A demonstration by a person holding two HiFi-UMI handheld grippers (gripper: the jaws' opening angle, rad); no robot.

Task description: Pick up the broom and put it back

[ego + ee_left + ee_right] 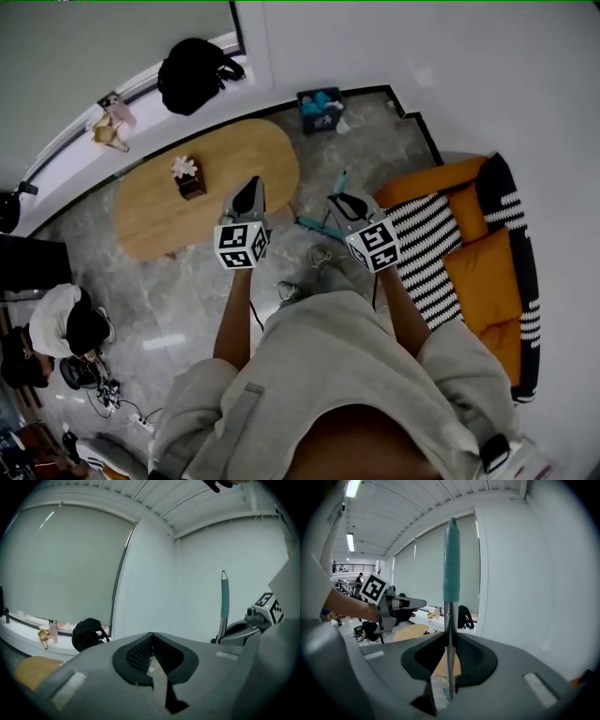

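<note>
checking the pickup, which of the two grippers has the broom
The right gripper: its jaws clamp the broom by its metal handle, below the teal grip. The left gripper is shut on nothing.

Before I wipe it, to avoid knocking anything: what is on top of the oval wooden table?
A small dark pot with a white flower; the left gripper hides a near part of the oval wooden table.

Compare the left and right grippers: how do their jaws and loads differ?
Load: the right gripper is clamped on the broom handle, which stands upright through its jaws; the left gripper holds nothing. Jaws: the left gripper's meet fully at the tips; the right gripper's are kept slightly apart by the metal shaft. Shared: same grey two-jaw build.
</note>
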